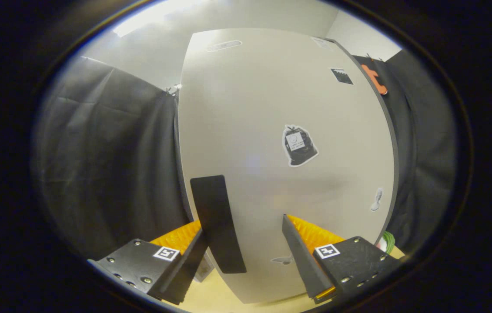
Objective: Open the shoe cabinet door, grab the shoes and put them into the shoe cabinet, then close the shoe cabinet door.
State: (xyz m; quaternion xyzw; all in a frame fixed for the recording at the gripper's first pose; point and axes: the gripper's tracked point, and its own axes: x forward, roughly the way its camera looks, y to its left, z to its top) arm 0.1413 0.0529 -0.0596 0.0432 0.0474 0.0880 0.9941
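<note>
Claw (246,243) fingers spread, pinching nothing, we face the shut shoe cabinet door (285,165), its dark handle (217,224) at ten o'clock by our left finger, fitting either opening or just-closed.

The shoe cabinet door (272,143) is plain off-white with a dark edge; its handle (217,224) is matte black. A sticker (299,145) on it is black with a white border. The floor (224,298) below looks pale yellowish, perhaps wood-toned.

Gripper (246,243) with screwed mounts bearing square black-and-white markers.
</note>
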